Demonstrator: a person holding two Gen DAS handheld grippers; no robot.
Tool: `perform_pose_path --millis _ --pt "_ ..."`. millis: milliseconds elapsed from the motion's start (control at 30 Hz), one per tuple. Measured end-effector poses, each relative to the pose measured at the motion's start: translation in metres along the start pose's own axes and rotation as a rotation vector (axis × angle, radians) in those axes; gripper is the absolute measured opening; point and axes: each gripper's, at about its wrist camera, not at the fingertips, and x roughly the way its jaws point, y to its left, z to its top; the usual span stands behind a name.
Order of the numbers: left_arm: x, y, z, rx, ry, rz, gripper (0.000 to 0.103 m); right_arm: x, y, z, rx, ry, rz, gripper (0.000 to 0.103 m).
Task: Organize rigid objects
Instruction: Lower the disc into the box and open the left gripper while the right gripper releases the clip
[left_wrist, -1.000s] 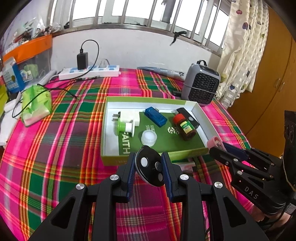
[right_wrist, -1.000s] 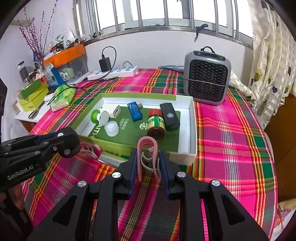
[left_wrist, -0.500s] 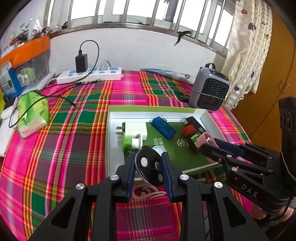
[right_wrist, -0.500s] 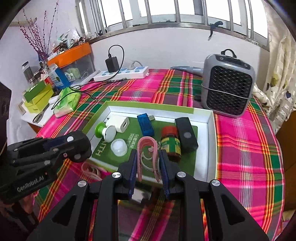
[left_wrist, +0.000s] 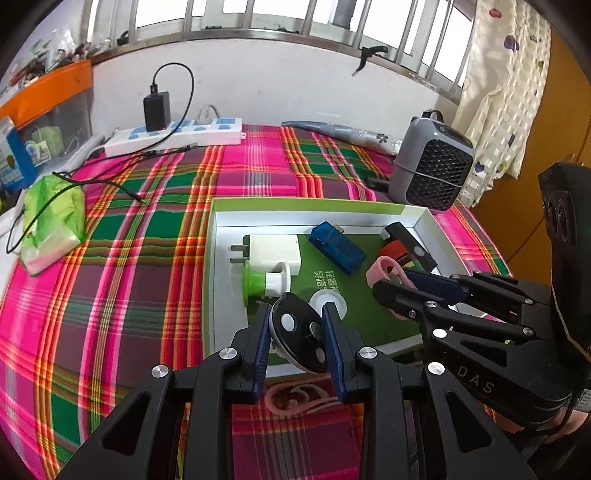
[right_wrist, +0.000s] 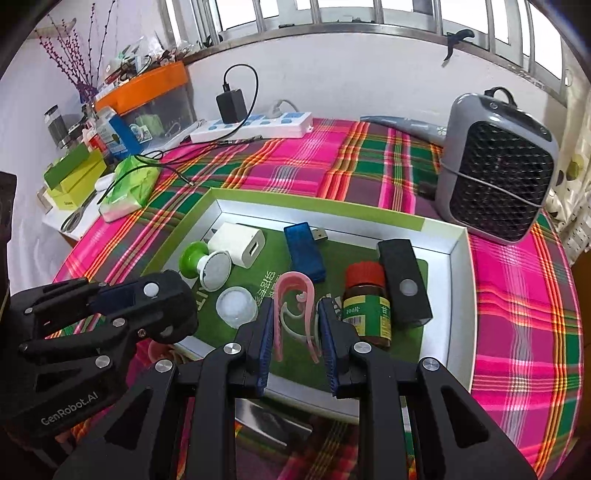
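My left gripper (left_wrist: 297, 332) is shut on a black disc with white dots (left_wrist: 300, 341), hanging over the near edge of the green-rimmed tray (left_wrist: 295, 205). My right gripper (right_wrist: 295, 325) is shut on a pink and white clip (right_wrist: 293, 295), held above the tray's green floor beside a brown bottle with a red cap (right_wrist: 365, 301). In the tray lie a white plug (left_wrist: 273, 251), a blue USB stick (left_wrist: 338, 249), a green and white spool (left_wrist: 264, 282), a white cap (left_wrist: 327, 302) and a black box (right_wrist: 404, 284).
Another pink clip (left_wrist: 295, 398) lies on the plaid cloth just in front of the tray. A grey heater (left_wrist: 430, 173) stands behind the tray's right corner. A power strip (left_wrist: 177, 134) runs along the back wall; a green tissue pack (left_wrist: 51, 221) with a cable sits left.
Both grippers have moved forward from the cloth in front of the tray to over its near part, each still gripping its object. The things in the tray have not moved.
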Motion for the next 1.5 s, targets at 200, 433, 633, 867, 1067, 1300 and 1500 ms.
perform_pose_path --millis 200,433,633,867,1067,1300,1500 --pt "0.009 0.001 0.001 0.003 0.017 0.004 0.027 0.009 0.000 0.002 -0.013 0.015 -0.007 0.025" --pt "0.015 0.003 0.002 -0.003 0.027 0.007 0.027 0.019 -0.001 0.001 -0.028 0.033 -0.020 0.025" --pt "0.019 0.004 0.002 -0.004 0.032 0.003 0.027 0.024 -0.002 0.000 -0.035 0.042 -0.025 0.025" --pt "0.019 0.004 0.001 -0.005 0.032 0.001 0.027 0.027 -0.002 -0.001 -0.033 0.052 -0.020 0.025" --pt "0.019 0.003 0.001 -0.004 0.032 -0.002 0.027 0.027 -0.003 -0.001 -0.031 0.052 -0.019 0.025" --pt "0.019 0.003 0.001 0.004 0.033 0.011 0.032 0.027 -0.003 -0.001 -0.030 0.052 -0.025 0.025" --pt "0.017 0.002 0.000 0.008 0.033 0.015 0.034 0.026 -0.003 -0.002 -0.023 0.052 -0.026 0.025"
